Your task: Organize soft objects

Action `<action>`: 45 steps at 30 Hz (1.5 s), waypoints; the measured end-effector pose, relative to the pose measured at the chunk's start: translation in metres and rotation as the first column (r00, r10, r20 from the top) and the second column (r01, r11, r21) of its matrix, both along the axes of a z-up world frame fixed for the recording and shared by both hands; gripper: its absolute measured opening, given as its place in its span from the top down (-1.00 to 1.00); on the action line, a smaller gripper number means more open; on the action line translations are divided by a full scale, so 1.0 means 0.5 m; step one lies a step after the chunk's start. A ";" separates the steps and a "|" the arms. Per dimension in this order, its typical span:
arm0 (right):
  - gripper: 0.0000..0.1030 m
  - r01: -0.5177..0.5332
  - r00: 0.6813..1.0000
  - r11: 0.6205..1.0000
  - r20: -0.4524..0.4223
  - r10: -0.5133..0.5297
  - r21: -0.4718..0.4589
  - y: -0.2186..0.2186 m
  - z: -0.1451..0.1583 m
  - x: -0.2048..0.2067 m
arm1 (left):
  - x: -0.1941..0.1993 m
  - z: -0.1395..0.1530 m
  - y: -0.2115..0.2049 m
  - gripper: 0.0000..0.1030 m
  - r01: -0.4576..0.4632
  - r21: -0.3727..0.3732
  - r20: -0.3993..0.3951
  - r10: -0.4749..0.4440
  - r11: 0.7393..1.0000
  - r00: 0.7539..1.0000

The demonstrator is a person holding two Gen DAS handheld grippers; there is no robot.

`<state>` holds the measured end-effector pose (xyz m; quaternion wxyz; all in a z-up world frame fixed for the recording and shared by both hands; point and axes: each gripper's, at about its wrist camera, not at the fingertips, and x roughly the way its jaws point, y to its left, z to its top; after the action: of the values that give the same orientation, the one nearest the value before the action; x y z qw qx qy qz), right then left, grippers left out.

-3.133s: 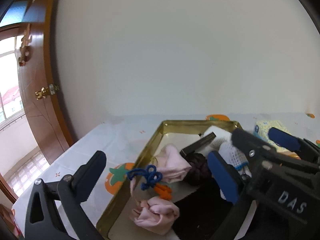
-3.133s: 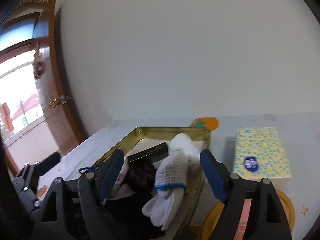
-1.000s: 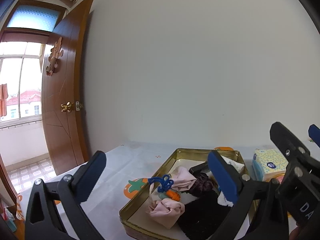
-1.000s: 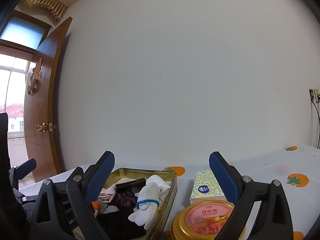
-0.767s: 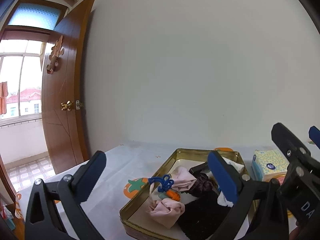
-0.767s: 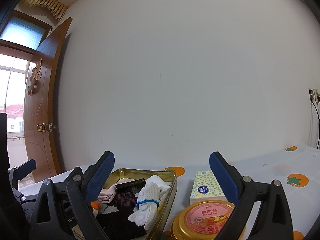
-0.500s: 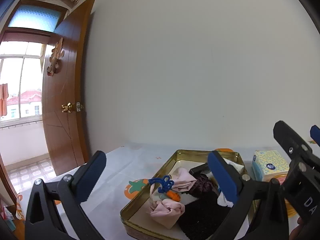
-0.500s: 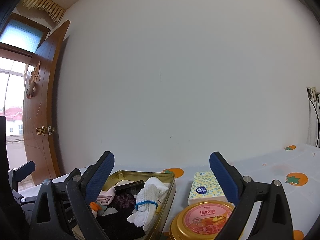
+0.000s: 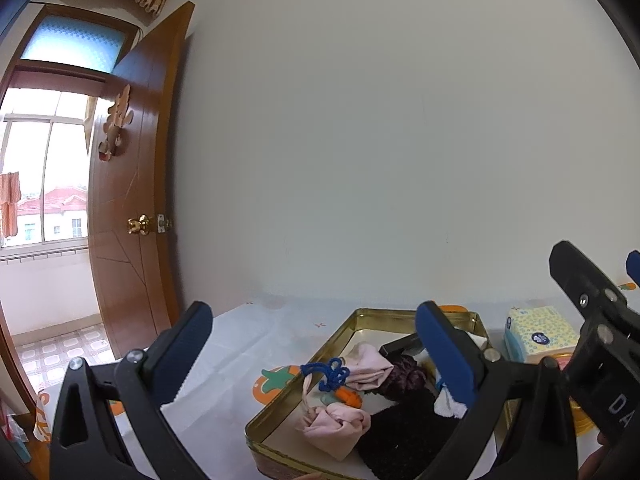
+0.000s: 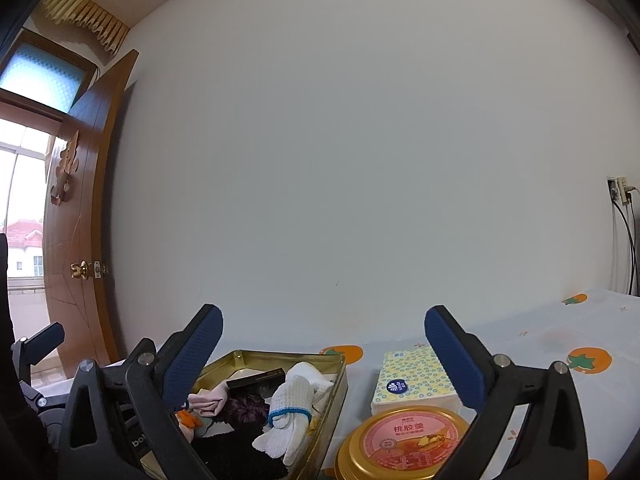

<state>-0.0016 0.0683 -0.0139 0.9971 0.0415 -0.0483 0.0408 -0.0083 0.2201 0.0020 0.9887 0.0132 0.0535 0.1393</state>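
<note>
The right gripper has its jaws opening wide with nothing between them, and the left gripper stands spread and empty too; both hang above and short of the gold tin on the persimmon-print tablecloth. Inside the tin lie a white glove, pink cloths, a black cloth and a blue knotted cord; just beside it sit a tissue pack and a round pink-lidded tin.
</note>
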 end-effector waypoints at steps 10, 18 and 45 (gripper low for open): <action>-0.99 -0.006 1.000 1.000 0.002 0.006 0.001 -0.003 0.001 0.002 | 0.004 0.001 0.008 -1.00 -0.004 -0.017 -0.009 0.004 1.000 1.000; -0.99 -0.004 1.000 1.000 0.004 0.004 0.004 -0.001 0.003 0.000 | 0.004 0.000 0.006 -1.00 -0.005 -0.009 -0.008 0.005 1.000 1.000; -0.99 -0.004 1.000 1.000 0.010 0.004 0.006 -0.002 0.002 -0.001 | 0.008 -0.003 0.013 -1.00 -0.015 -0.017 -0.029 0.014 1.000 0.999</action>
<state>-0.0022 0.0675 -0.0132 0.9967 0.0443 -0.0531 0.0427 -0.0044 0.2267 0.0007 0.9869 0.0065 0.0690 0.1458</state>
